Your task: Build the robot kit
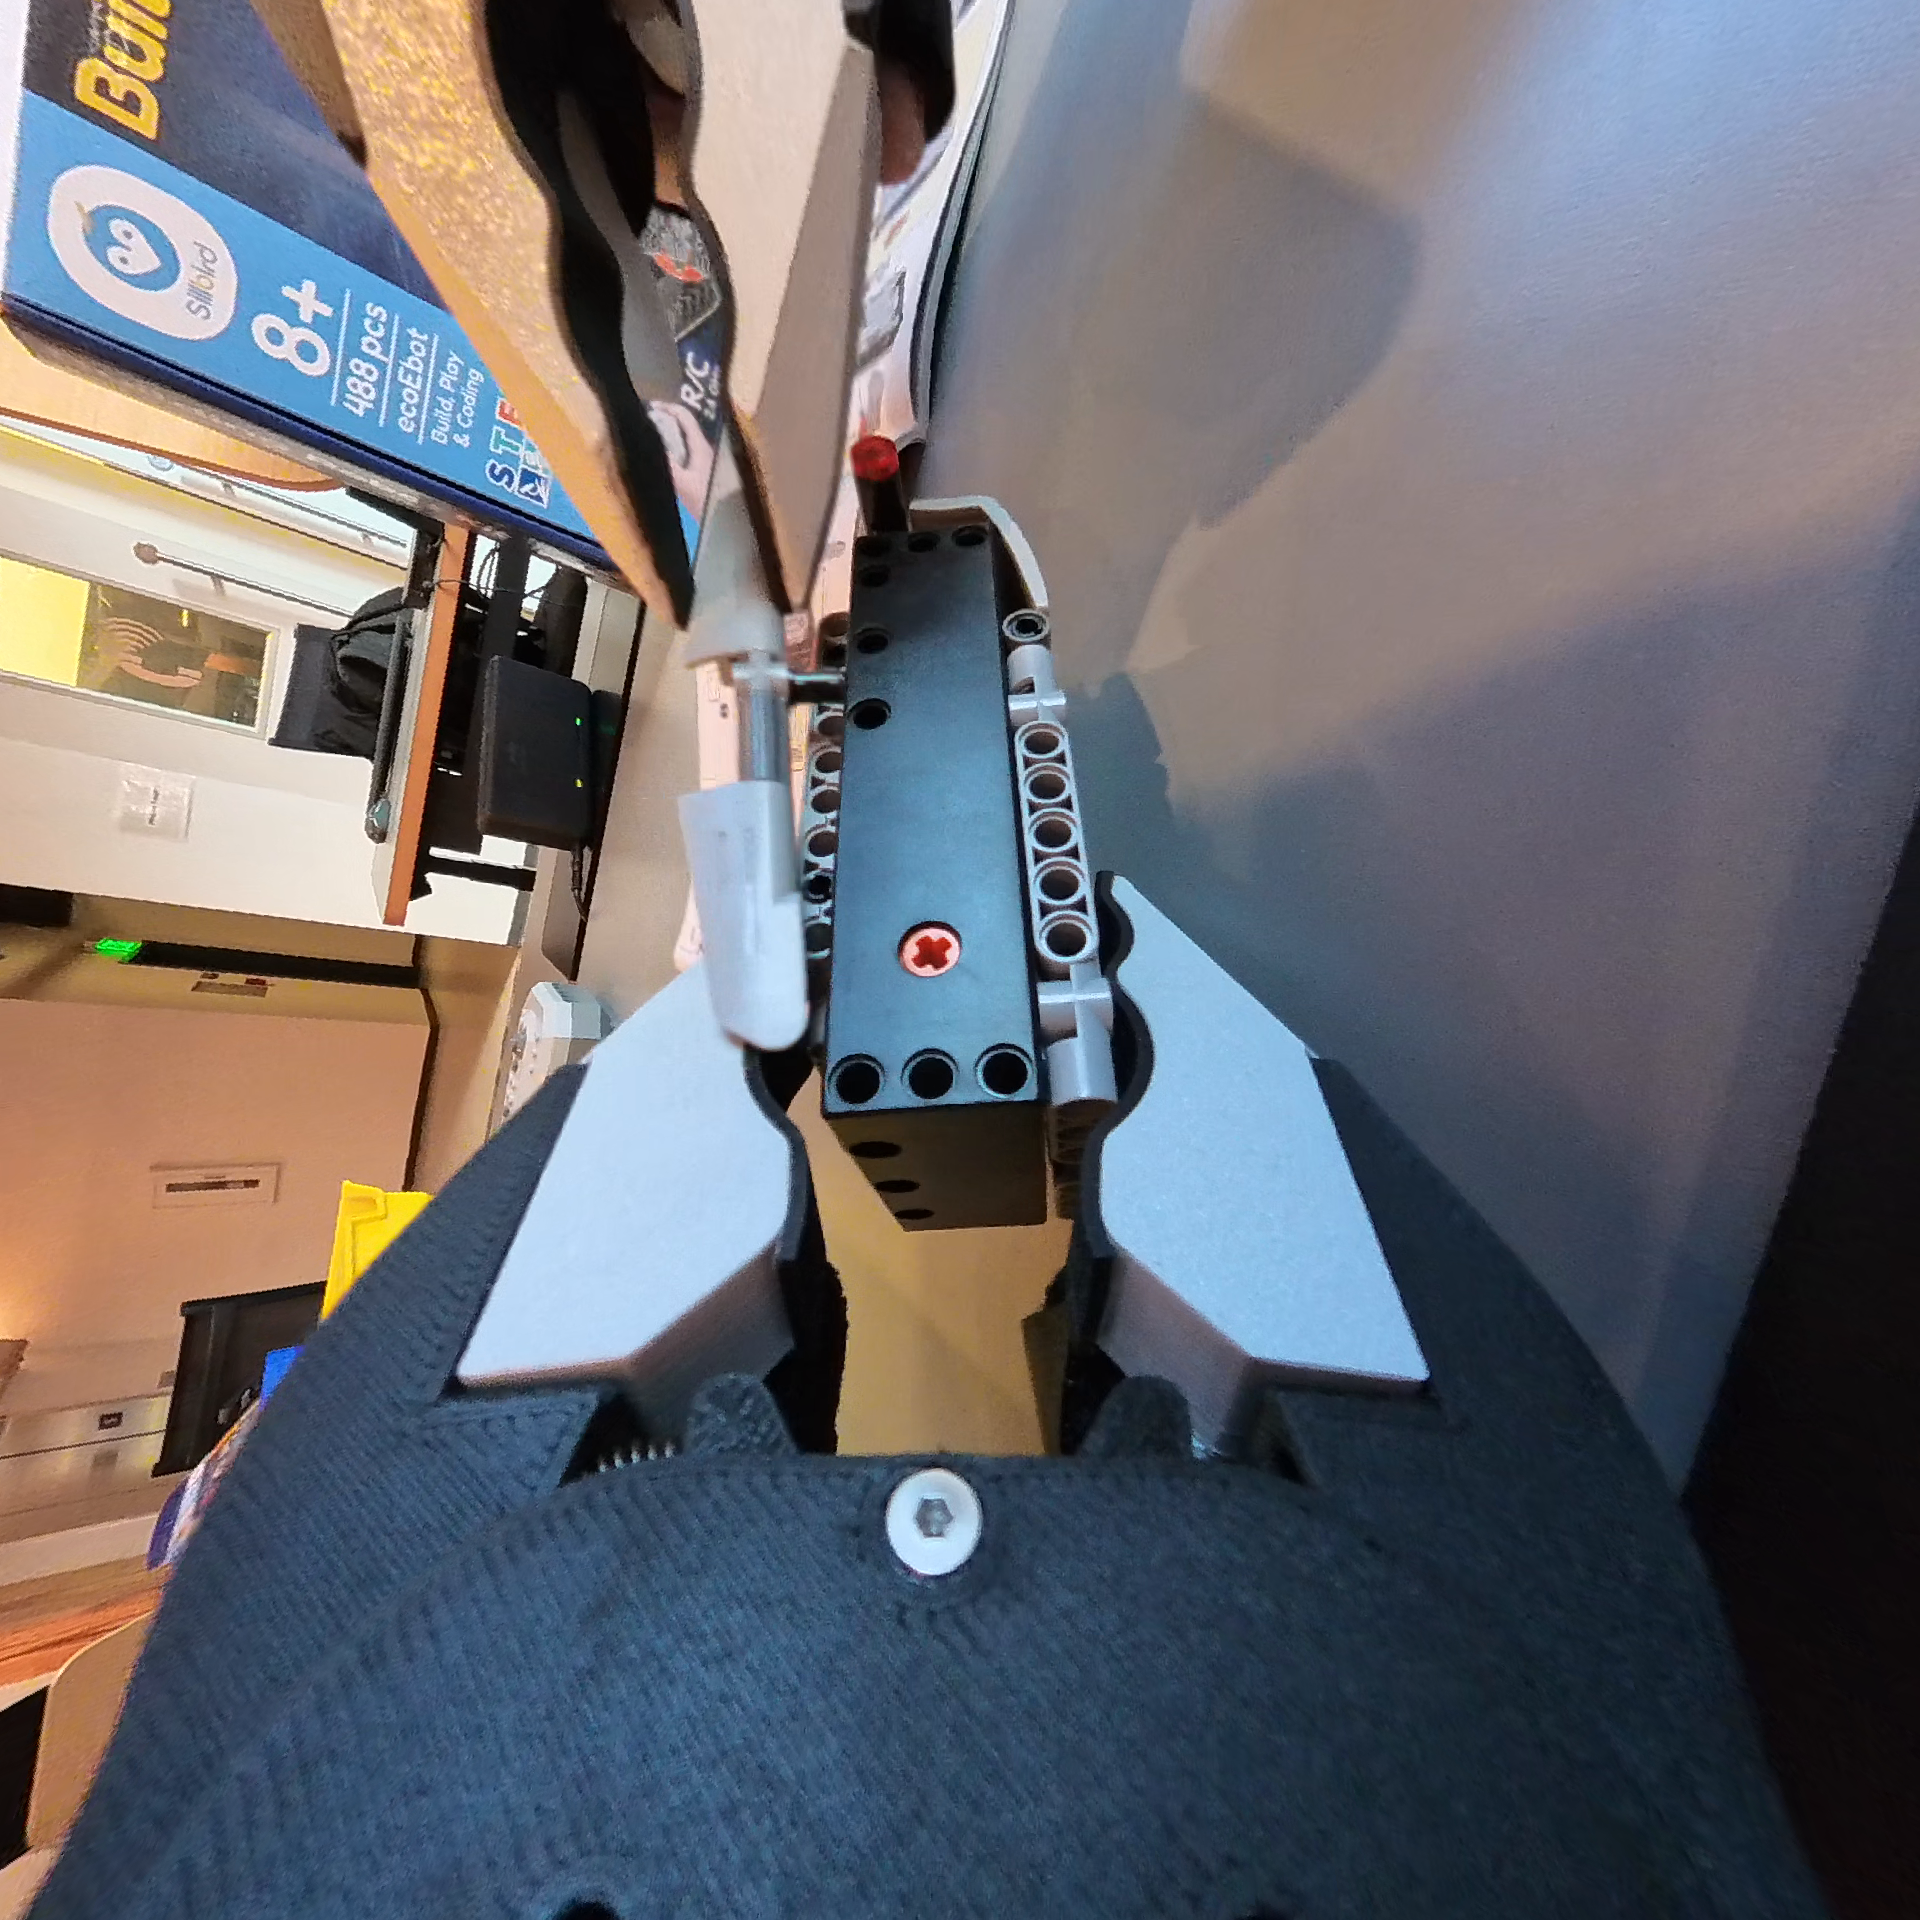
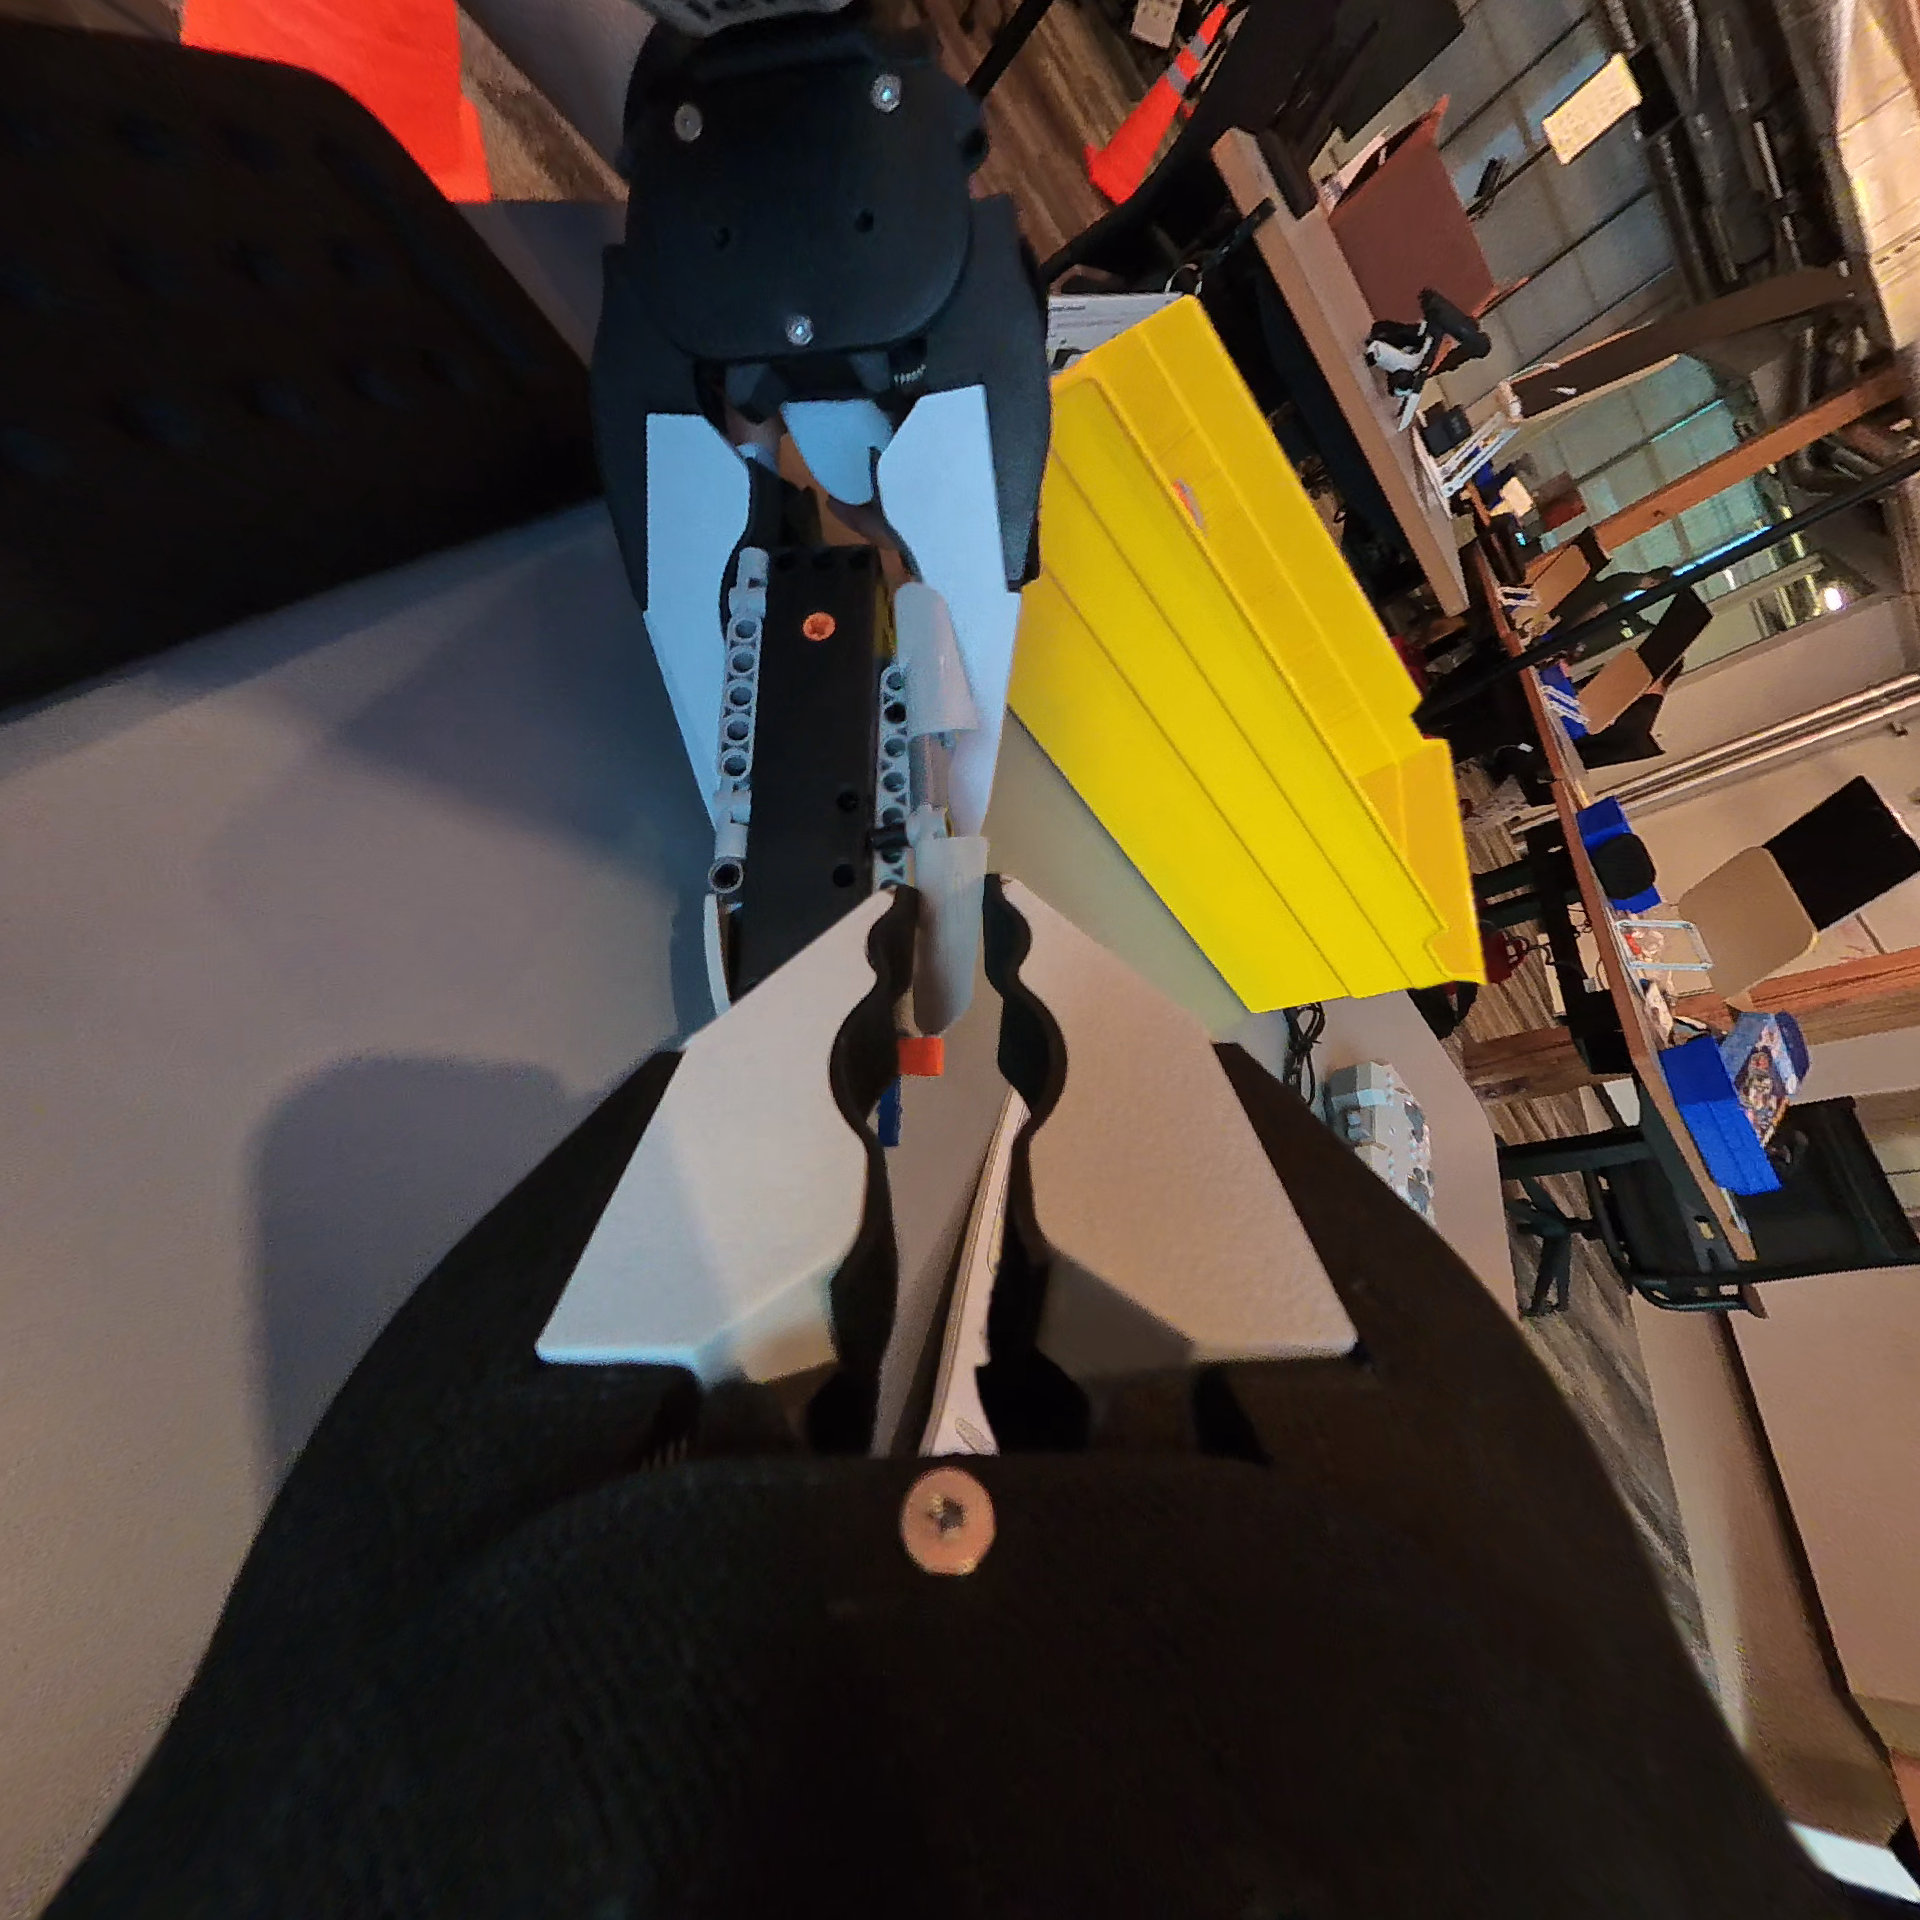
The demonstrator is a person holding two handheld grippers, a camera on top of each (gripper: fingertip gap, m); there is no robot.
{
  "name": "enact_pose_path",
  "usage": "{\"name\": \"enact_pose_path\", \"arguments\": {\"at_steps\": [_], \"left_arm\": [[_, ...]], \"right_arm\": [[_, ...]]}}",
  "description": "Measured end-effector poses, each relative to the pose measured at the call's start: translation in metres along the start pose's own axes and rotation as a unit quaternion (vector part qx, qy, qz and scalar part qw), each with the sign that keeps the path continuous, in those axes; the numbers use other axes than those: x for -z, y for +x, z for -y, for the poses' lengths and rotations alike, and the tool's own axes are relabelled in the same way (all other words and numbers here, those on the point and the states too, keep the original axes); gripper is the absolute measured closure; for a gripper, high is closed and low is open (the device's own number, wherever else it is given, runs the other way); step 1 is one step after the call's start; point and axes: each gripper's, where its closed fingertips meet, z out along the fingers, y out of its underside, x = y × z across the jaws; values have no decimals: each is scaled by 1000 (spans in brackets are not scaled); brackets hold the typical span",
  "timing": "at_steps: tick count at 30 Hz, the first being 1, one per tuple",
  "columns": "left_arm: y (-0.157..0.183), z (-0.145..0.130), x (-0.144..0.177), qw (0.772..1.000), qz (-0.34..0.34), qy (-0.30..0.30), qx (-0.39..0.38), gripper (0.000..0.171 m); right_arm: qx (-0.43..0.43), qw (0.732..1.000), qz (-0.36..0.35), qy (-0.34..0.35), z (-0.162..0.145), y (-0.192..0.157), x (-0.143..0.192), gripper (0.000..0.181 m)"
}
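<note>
My left gripper (image 1: 935,997) is shut on a black block (image 1: 935,831) with round holes and a red cross-shaped hole. Grey holed beams (image 1: 1049,831) run along both of its sides. A whitish strut with a metal rod (image 1: 764,748) is pinned to the block's left side. My right gripper (image 2: 940,914) is shut on the far end of this strut (image 2: 948,935). It enters the left wrist view (image 1: 727,613) from the top. In the right wrist view the left gripper (image 2: 847,821) faces me and holds the block (image 2: 816,748) above the grey table.
The grey table (image 1: 1455,520) lies under the assembly. A yellow bin (image 2: 1247,675) stands close on the right. A blue printed box (image 1: 260,291) and an open booklet (image 1: 894,260) lie behind. A small orange piece (image 2: 920,1055) and a grey control unit (image 2: 1382,1122) are nearby. The left gripper's tips are roughly 6 cm from the right gripper's.
</note>
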Motion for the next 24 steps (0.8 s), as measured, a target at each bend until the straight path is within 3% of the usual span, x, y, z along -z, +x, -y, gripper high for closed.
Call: {"name": "enact_pose_path", "arguments": {"at_steps": [24], "left_arm": [[1, -1, 0, 1000, 6, 7, 16, 121]], "right_arm": [[-3, 997, 67, -29, -6, -4, -3, 165]]}}
